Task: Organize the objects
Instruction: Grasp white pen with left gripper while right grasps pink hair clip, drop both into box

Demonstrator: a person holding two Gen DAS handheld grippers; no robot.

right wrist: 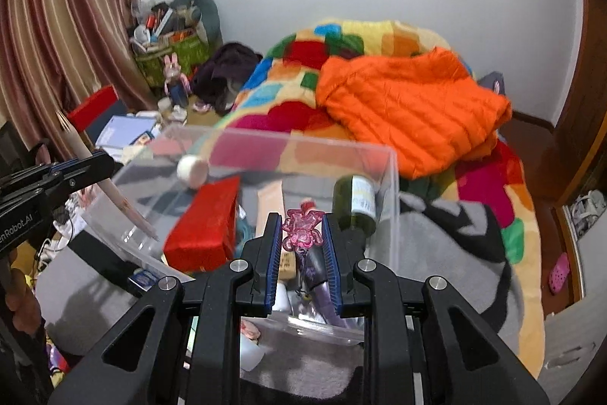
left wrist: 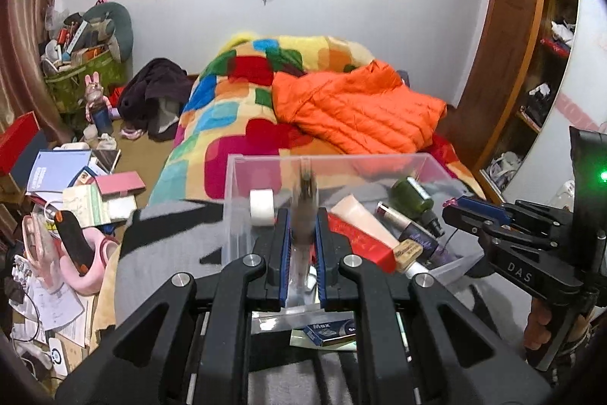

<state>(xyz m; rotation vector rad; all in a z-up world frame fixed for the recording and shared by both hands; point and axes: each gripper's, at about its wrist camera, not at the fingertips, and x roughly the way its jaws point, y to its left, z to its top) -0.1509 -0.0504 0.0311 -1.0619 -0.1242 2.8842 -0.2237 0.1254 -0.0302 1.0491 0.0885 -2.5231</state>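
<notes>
Clear plastic box (right wrist: 383,162), mid-frame, holds one red carton (right wrist: 205,226), one green bottle (right wrist: 356,204). Left gripper (left wrist: 302,215) clamps one brush (right wrist: 110,192); right gripper (right wrist: 302,234) pinches one pink charm (right wrist: 301,228).

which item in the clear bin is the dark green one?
The bottle lying on its side at the clear bin's right wall, pale label up. The box is red, the tube beige, the roll white.
</notes>
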